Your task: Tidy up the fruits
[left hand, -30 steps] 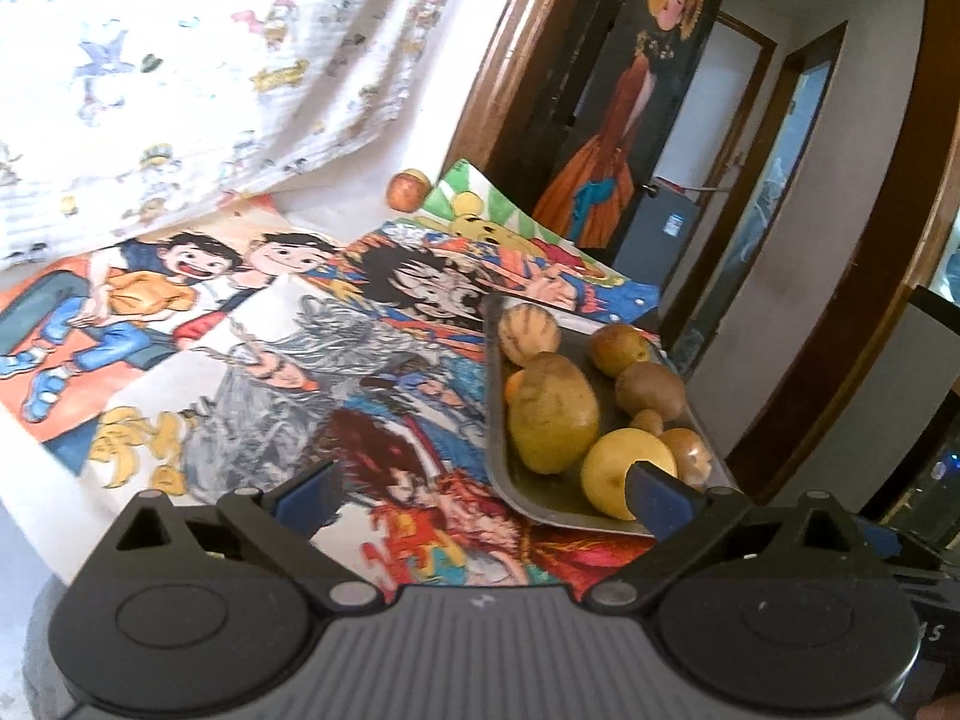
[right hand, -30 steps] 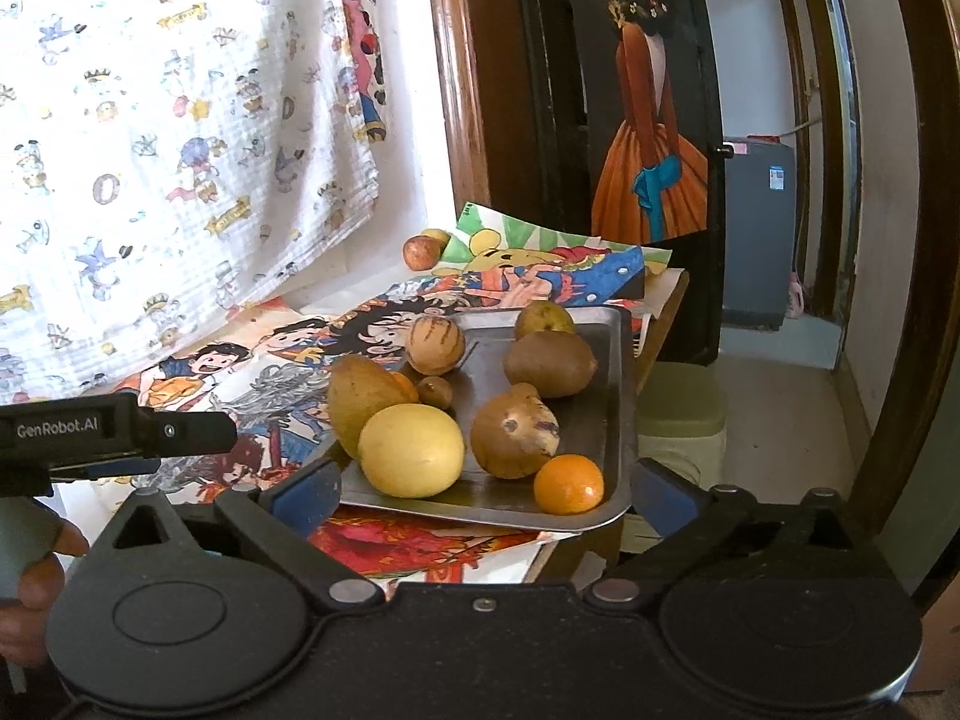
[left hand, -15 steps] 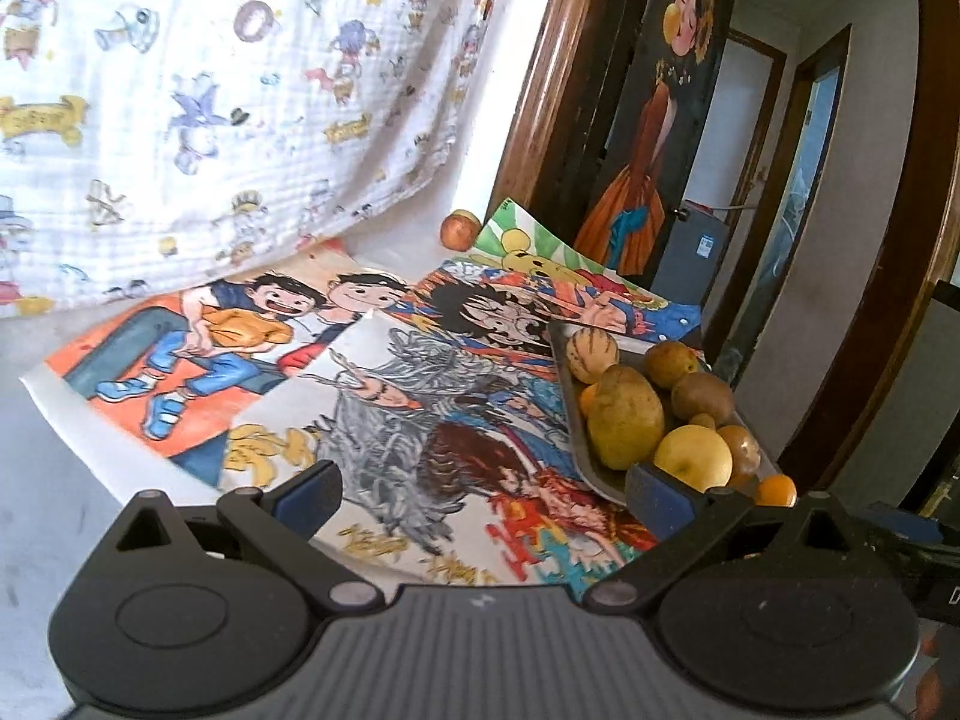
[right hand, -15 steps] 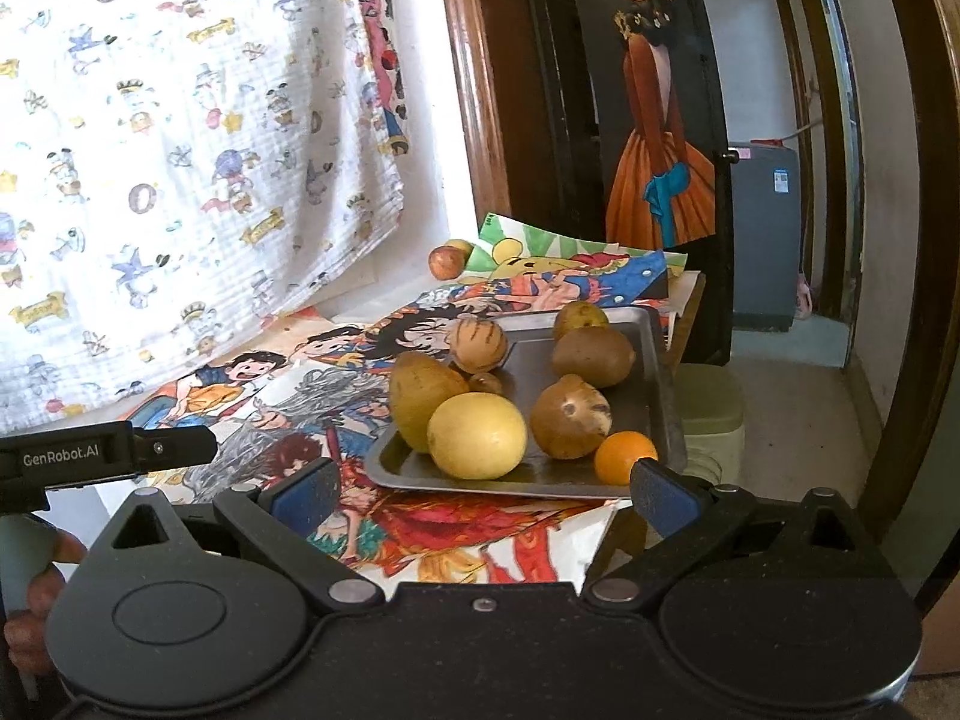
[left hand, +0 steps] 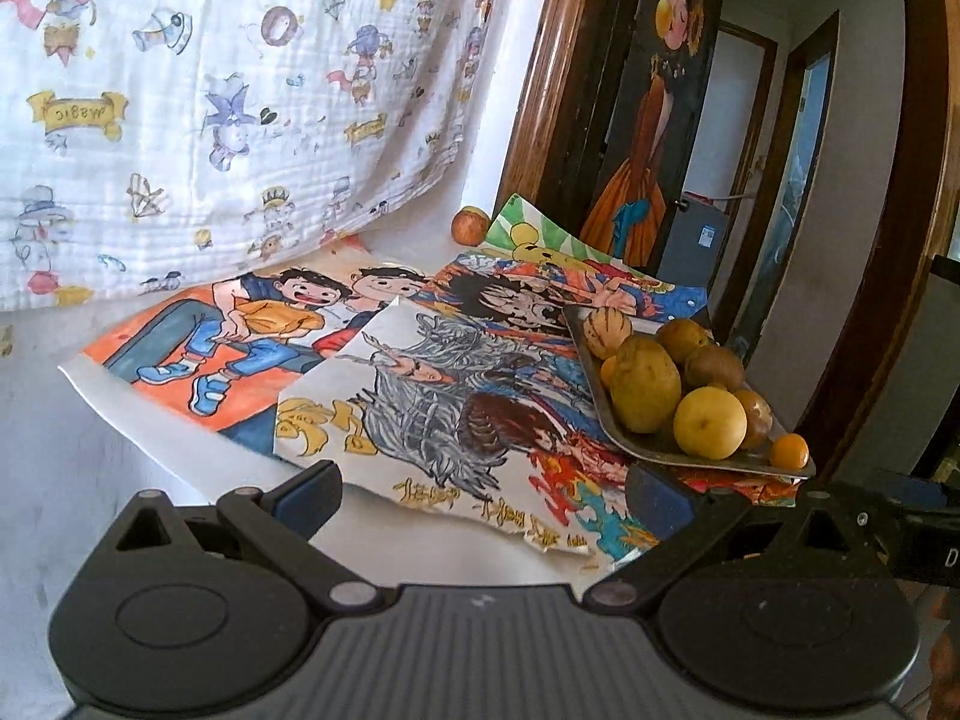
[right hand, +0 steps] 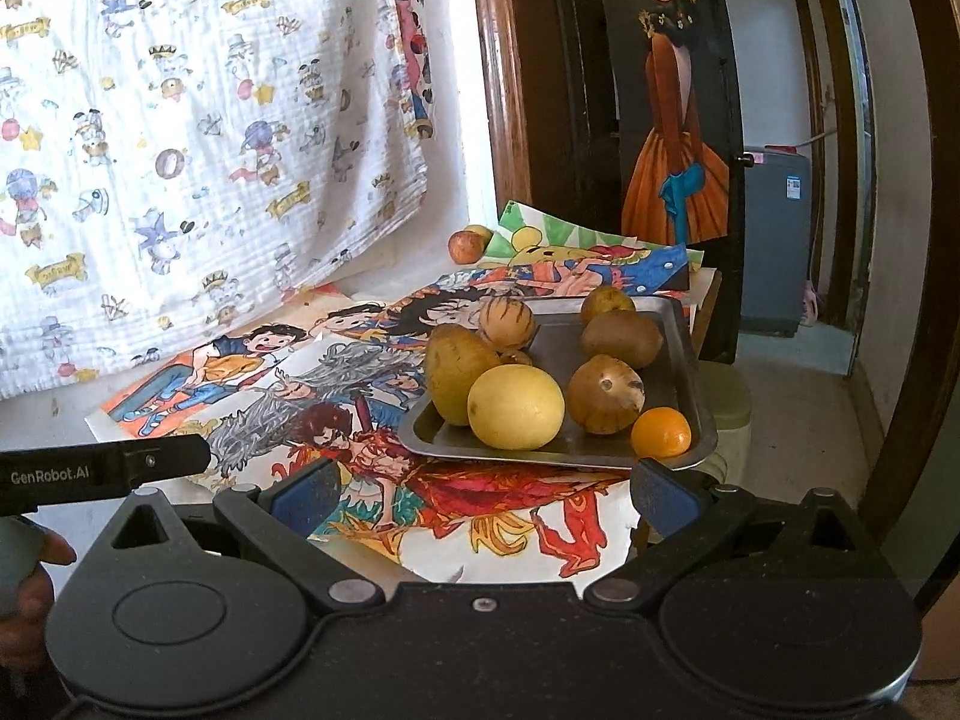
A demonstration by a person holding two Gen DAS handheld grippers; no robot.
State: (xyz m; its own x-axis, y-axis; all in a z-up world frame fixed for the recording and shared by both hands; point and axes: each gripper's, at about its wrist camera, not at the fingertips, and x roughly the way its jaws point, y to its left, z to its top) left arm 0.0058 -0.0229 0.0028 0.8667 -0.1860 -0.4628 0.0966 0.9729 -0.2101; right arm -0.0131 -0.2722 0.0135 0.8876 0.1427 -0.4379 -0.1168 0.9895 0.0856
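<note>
A metal tray (right hand: 684,354) of several fruits sits at the table's right end: a yellow round fruit (right hand: 516,407), a greenish mango (right hand: 459,373), a small orange (right hand: 660,433), a striped melon (right hand: 506,321) and brown fruits. The same tray (left hand: 708,461) shows at the right of the left wrist view. A red apple (right hand: 466,246) lies apart at the back by the wall, also visible as the apple (left hand: 470,226). My right gripper (right hand: 486,495) is open, short of the tray's near edge. My left gripper (left hand: 483,498) is open over the drawings, left of the tray. Both hold nothing.
Colourful cartoon drawings (left hand: 432,396) cover the white table. A printed cloth (left hand: 210,90) hangs behind it. A wooden door frame (right hand: 510,90) and a painted door (right hand: 672,120) stand behind the tray. The table's right edge drops to a floor with a green stool (right hand: 729,402).
Both grippers have drawn back from the tray, which now looks smaller and farther. The left view has swung left, showing more of the drawings and cloth. Jaws stay open.
</note>
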